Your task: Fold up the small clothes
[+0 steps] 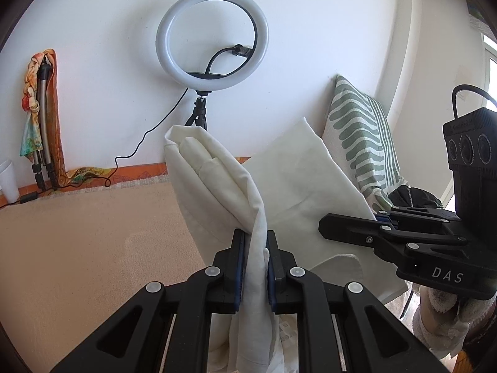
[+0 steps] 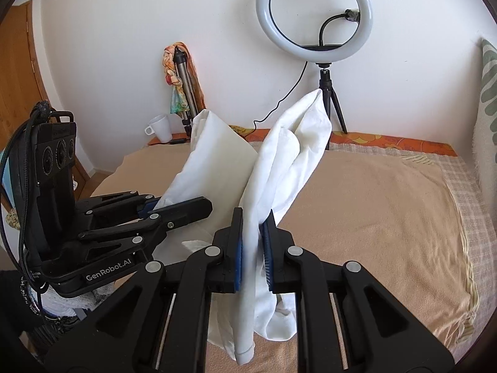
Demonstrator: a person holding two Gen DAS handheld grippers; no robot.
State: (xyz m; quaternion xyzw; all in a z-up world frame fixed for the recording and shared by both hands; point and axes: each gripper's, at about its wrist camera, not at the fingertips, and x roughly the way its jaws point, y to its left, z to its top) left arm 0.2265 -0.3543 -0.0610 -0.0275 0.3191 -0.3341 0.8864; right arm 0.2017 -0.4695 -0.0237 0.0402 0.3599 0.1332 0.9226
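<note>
White soft cotton garment (image 2: pixel 279 168) hangs in the air above the bed, held up by two hand-held grippers. It is one piece of clothing, and it looks light and floppy. It bends and droops wherever nothing holds it, so I think it will sag and bunch if it is let go. The best places to hold it look like the edges and corners, far enough apart to pull it flat.

Under it lies one big bed with a peach blanket (image 2: pixel 372 205), and nothing else lies on the blanket. One green and white striped pillow (image 1: pixel 360 130) leans at the side. One round white ring light (image 1: pixel 212 38) stands on a little black tripod by the wall.

The left hand-held gripper (image 1: pixel 255 242) is squeezed nearly closed on a bunched fold of the white cloth. The right hand-held gripper (image 2: pixel 252 217) is squeezed nearly closed on another fold of the same cloth. The two sit close beside each other.

One white cup (image 2: pixel 161 128) stands at the far corner by the wall.
</note>
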